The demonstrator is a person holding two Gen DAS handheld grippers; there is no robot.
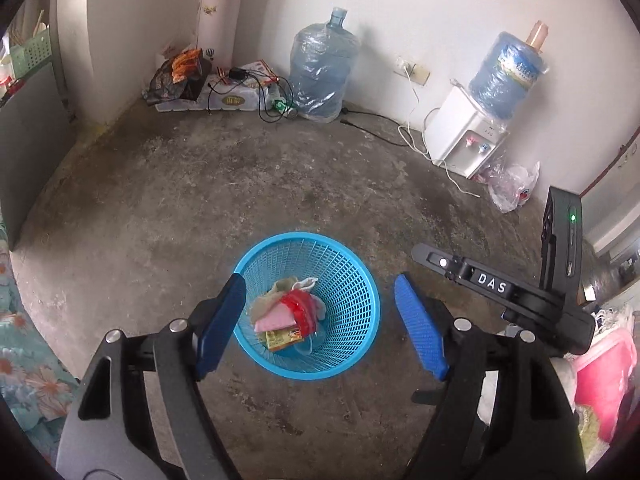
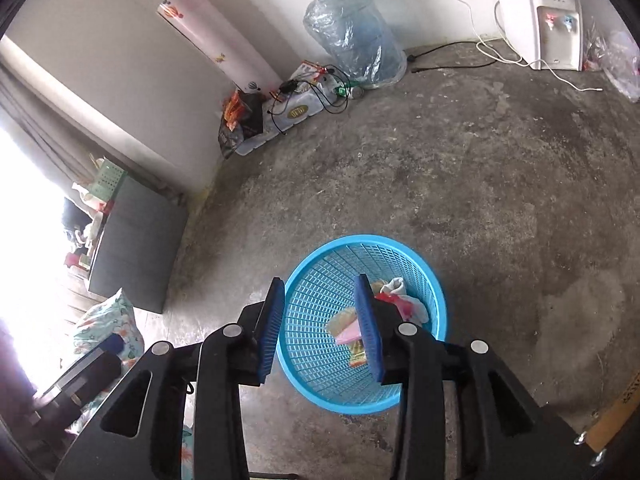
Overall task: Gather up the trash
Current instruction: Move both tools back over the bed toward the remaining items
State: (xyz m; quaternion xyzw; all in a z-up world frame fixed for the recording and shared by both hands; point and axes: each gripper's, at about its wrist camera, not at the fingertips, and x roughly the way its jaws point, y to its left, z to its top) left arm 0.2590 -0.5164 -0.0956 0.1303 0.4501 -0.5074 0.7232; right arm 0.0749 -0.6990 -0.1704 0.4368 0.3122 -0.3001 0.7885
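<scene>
Concrete floor | blue basket holds trash | left gripper jaws spread, empty | right gripper jaws apart, empty

Stained concrete floor, white walls, perhaps daylit

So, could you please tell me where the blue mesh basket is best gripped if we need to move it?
Grip the blue mesh basket by its top rim, coming from above with one pad inside and one outside. It stands upright, too wide to span, and the rim is bare, with the trash lying low inside.
</scene>
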